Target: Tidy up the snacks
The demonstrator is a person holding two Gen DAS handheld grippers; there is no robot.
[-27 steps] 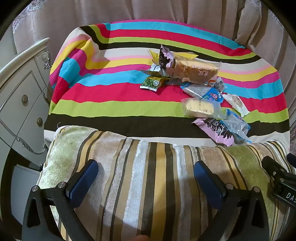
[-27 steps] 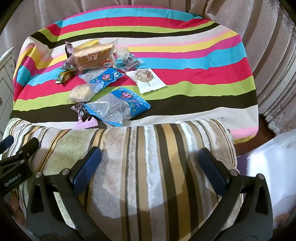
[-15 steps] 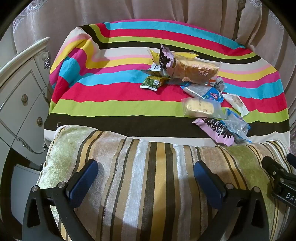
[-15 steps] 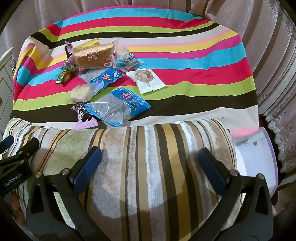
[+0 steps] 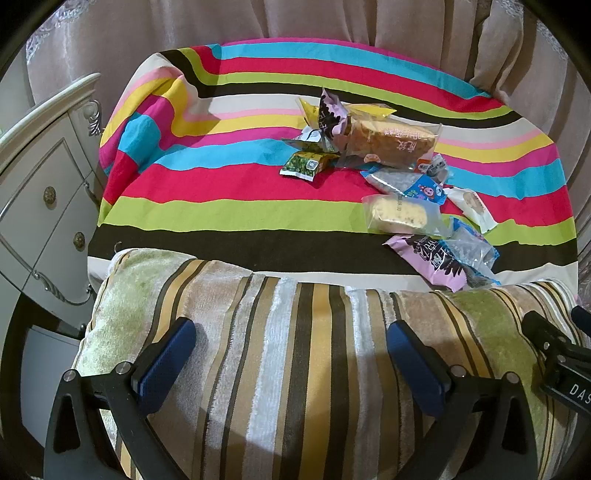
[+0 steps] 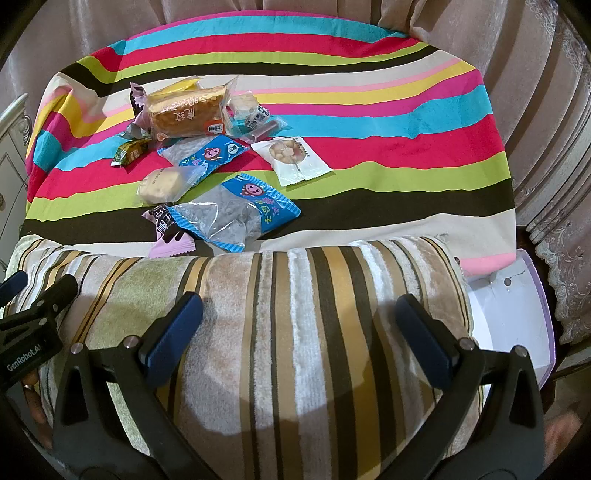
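Observation:
A pile of wrapped snacks lies on the striped tablecloth [image 5: 221, 206]. It holds a bread loaf pack [image 5: 391, 142] [image 6: 188, 110], a small green pack [image 5: 306, 166], a clear pack of yellow cake [image 5: 400, 218], a pink pack [image 5: 432, 262], a big blue pack [image 6: 236, 214] and a white pack of round sweets [image 6: 291, 158]. My left gripper [image 5: 291, 350] and right gripper [image 6: 299, 325] both hover open over a striped cushion [image 5: 295, 350] [image 6: 295, 314] in front of the table. Nothing is between the fingers of either one.
A white dresser [image 5: 44, 192] with drawers stands to the left of the table. A white box [image 6: 513, 306] sits at the cushion's right end. Curtains [image 5: 332, 22] hang behind the table. The cloth's left half holds no snacks.
In the right wrist view the white box at the lower right has shifted and come to rest beside the cushion. Grippers and snacks have kept still.

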